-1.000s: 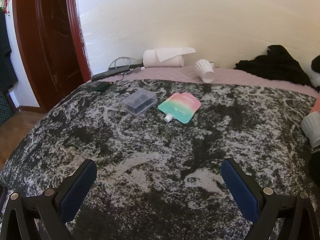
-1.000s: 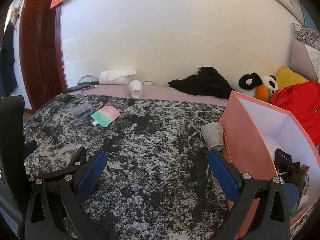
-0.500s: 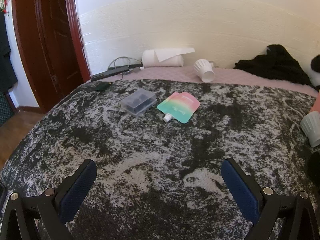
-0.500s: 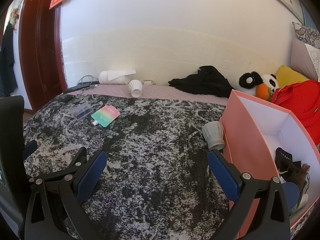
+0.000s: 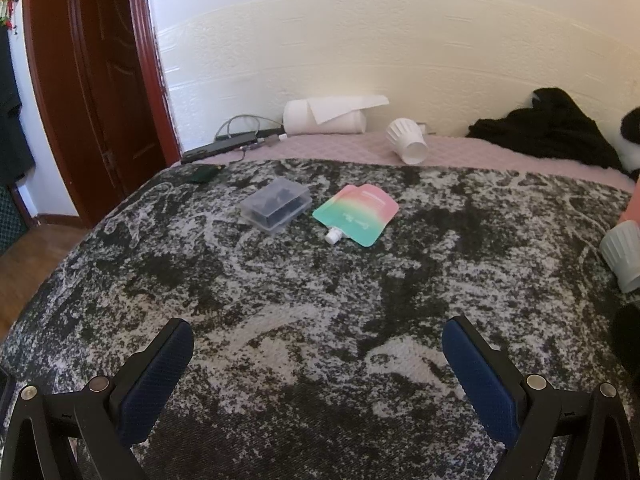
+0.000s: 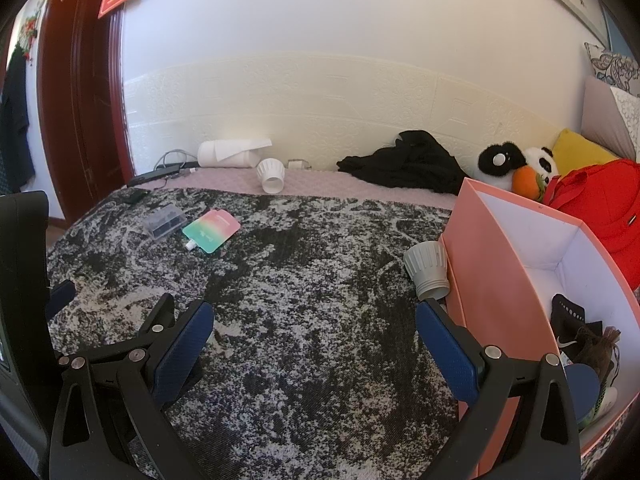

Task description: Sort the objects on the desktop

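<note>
A clear plastic case (image 5: 276, 205) (image 6: 164, 221) and a pink-green spout pouch (image 5: 356, 215) (image 6: 211, 230) lie side by side on the black-and-white blanket (image 5: 320, 320). A grey ribbed cup (image 6: 427, 270) (image 5: 622, 254) lies against the pink box (image 6: 492, 280), which holds several items. A white ribbed cup (image 5: 408, 146) (image 6: 271, 175) lies on the pink sheet behind. My left gripper (image 5: 318, 344) is open and empty, well short of the case and pouch. My right gripper (image 6: 314, 328) is open and empty, left of the box.
A paper roll (image 5: 324, 120), cables and a dark power strip (image 5: 224, 146) sit by the wall. Black clothing (image 6: 404, 166), a panda toy (image 6: 516, 168) and a red bag (image 6: 600, 200) lie at the right. A wooden door frame (image 5: 100, 80) stands left.
Both grippers have eased slightly forward over the blanket. Nothing was grasped or moved.
</note>
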`<state>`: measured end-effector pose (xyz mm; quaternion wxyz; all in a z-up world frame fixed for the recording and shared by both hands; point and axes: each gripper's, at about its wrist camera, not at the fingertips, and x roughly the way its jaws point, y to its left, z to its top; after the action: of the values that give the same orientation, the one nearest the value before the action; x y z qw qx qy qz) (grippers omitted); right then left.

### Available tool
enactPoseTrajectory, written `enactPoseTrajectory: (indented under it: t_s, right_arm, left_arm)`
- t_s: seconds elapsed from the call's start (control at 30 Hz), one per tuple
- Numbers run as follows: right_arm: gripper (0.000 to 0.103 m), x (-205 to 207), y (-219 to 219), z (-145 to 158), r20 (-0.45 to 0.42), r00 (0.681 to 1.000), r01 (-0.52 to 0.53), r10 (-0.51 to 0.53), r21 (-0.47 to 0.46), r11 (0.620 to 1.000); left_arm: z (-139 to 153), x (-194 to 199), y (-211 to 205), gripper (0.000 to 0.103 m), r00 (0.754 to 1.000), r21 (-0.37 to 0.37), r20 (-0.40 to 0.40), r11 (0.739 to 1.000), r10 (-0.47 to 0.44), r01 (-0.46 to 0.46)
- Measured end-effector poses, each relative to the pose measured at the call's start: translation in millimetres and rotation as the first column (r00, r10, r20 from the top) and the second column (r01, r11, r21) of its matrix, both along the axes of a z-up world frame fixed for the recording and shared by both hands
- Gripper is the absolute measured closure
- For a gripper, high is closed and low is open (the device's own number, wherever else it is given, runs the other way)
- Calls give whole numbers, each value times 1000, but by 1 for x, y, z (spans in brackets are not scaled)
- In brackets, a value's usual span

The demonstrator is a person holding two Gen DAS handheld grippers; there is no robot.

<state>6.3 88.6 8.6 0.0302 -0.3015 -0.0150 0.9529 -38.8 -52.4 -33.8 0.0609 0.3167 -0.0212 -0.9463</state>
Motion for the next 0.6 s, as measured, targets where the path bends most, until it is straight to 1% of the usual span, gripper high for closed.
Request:
enactPoseTrajectory:
  t_s: [0.6]
  right_arm:
    - [0, -1, 0, -1, 6, 1000, -1, 1, -2, 1000]
  left_arm:
    - [-2, -2, 3, 1, 1000, -7, 1, 1000, 0, 0]
